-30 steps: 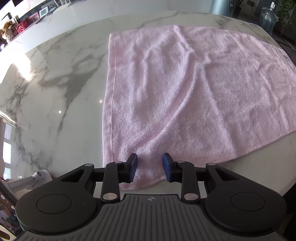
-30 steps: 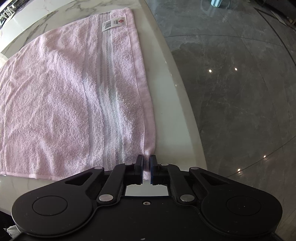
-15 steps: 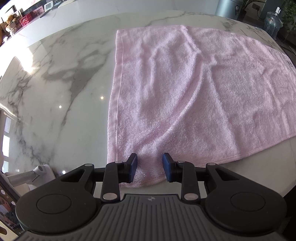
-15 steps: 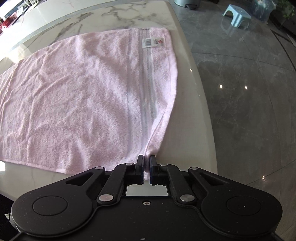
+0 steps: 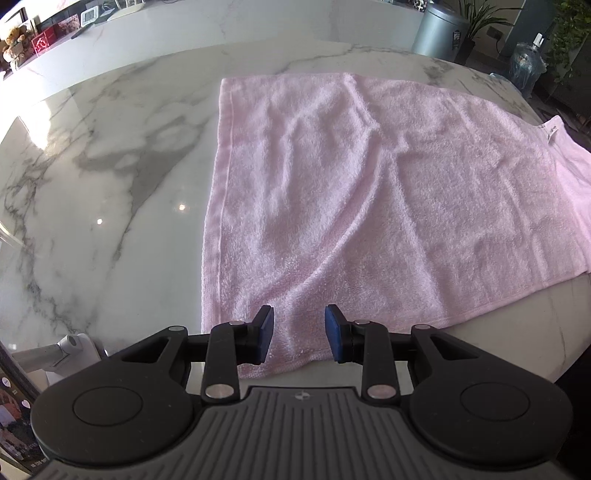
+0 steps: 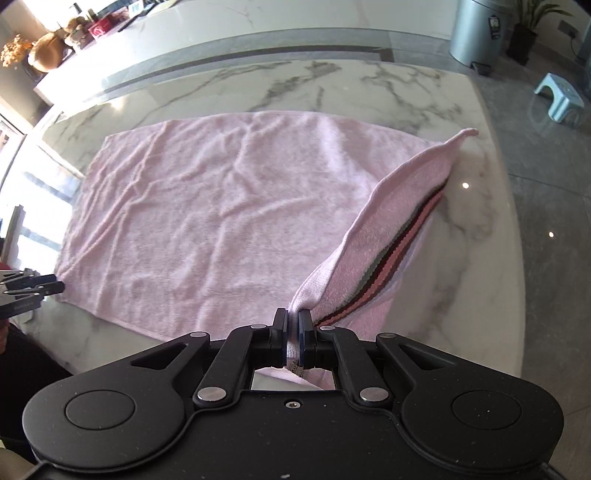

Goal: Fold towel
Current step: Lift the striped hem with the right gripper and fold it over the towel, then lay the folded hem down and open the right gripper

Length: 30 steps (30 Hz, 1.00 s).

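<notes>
A pink towel lies spread on the white marble table. My left gripper is open, its jaws either side of the towel's near left corner, low over the cloth. My right gripper is shut on the towel's near right corner and holds it lifted, so the right edge with its dark stripes stands up off the table. The rest of the towel stays flat. The left gripper also shows at the left edge of the right wrist view.
The table's right edge drops to a grey tiled floor. A grey bin and a small blue stool stand on the floor beyond. A counter with ornaments runs behind the table.
My right gripper has risen and swung left with the towel corner, lifting the right edge so it stands up. My left gripper has stayed open at the near left corner.
</notes>
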Each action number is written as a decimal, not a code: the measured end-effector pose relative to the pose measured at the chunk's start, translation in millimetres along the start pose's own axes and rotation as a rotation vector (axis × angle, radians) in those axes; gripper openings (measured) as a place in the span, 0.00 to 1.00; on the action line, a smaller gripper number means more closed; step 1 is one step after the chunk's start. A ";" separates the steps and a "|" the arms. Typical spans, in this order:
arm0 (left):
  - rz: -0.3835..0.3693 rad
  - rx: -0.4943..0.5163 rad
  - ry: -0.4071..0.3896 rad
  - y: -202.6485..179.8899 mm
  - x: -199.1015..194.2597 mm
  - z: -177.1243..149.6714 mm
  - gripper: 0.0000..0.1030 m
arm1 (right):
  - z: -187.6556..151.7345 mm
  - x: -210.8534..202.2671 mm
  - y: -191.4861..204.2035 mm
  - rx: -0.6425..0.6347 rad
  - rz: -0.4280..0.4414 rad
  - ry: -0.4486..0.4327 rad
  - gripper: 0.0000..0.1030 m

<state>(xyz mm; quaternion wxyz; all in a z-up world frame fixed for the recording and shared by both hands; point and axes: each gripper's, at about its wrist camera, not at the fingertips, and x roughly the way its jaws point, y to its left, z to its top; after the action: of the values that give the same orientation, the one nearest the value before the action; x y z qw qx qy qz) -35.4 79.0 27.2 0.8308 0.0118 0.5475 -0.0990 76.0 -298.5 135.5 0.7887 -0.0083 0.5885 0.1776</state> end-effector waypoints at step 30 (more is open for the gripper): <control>-0.109 0.105 -0.083 -0.9 -28.4 -1.7 0.44 | 70.6 116.2 277.0 -0.445 0.264 0.214 0.05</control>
<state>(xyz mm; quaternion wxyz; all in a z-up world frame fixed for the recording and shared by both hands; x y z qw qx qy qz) -47.9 82.6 52.5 0.8444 0.0214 0.5065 -0.1730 89.4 8.1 103.2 0.6711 -0.1233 0.6108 0.4017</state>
